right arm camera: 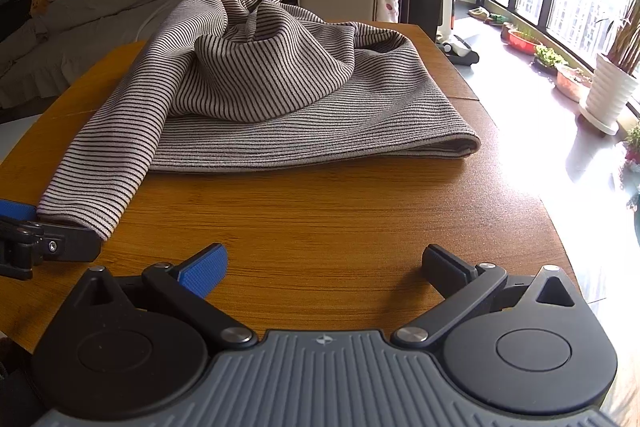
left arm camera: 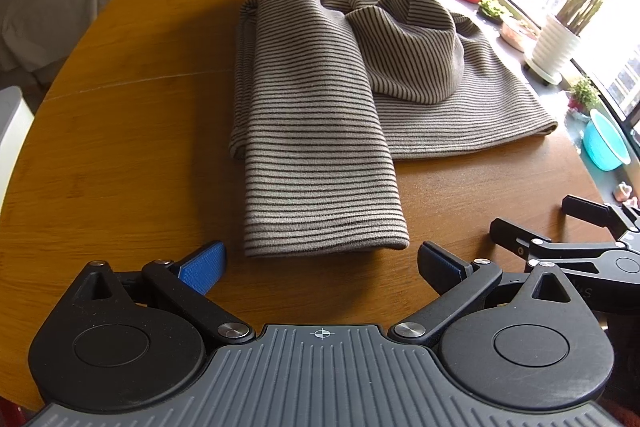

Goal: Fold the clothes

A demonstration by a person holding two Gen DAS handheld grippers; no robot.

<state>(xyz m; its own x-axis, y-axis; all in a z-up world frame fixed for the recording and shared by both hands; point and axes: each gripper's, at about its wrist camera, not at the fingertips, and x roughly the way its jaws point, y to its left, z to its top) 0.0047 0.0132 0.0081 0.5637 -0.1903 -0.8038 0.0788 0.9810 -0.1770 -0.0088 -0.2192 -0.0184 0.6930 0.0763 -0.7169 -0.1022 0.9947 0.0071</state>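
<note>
We see the striped sweater [left arm camera: 312, 99] spread across the middle of the wooden table [left arm camera: 132, 131], one sleeve reaching toward our left gripper [left arm camera: 322, 269]. Both it and our right gripper [right arm camera: 325, 269] are spread wide, grasping nothing.

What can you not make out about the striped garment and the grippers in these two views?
- Striped garment: its far end is hidden behind its own bunched folds, both views.
- Left gripper: cut off by the right wrist view's left edge.
- Right gripper: cut off by the left wrist view's right edge.
</note>
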